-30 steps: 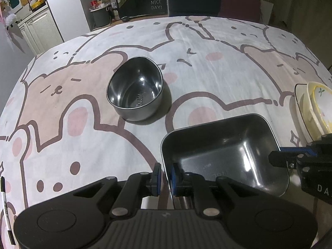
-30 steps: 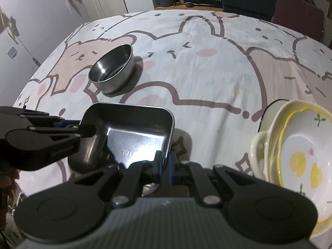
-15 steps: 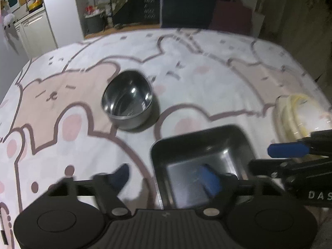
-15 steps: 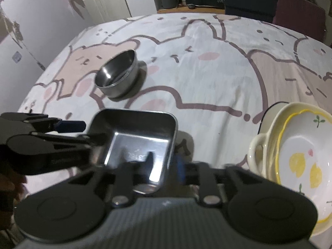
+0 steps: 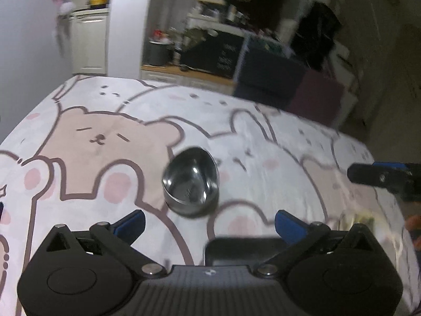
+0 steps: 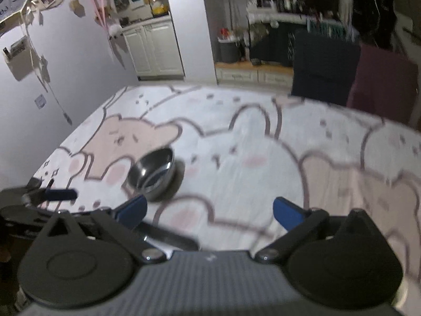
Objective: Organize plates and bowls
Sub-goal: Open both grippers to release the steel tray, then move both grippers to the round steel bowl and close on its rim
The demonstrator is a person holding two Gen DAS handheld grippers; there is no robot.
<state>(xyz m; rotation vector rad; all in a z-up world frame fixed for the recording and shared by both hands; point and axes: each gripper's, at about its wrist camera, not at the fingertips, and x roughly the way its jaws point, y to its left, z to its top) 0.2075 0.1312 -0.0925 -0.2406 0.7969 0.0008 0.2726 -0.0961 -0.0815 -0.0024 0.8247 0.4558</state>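
Both the left gripper [image 5: 209, 222] and right gripper [image 6: 209, 209] hang empty, jaws spread wide; the round steel bowl [image 5: 190, 181] sits mid-tabletop, the square tray [image 5: 236, 247] by the near edge (mostly hidden); collecting the bowl seems next, needing a rim pinch

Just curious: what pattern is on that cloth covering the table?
Cartoon bears, pink-beige and white with brown outlines and pink cheeks, cover the tablecloth; clearest in the left wrist view.

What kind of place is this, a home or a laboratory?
Most likely a home, a dining area next to a kitchen. The table wears a cartoon bear tablecloth, white kitchen cabinets stand behind it, and chairs sit at the far edge. A steel bowl rests on the cloth.
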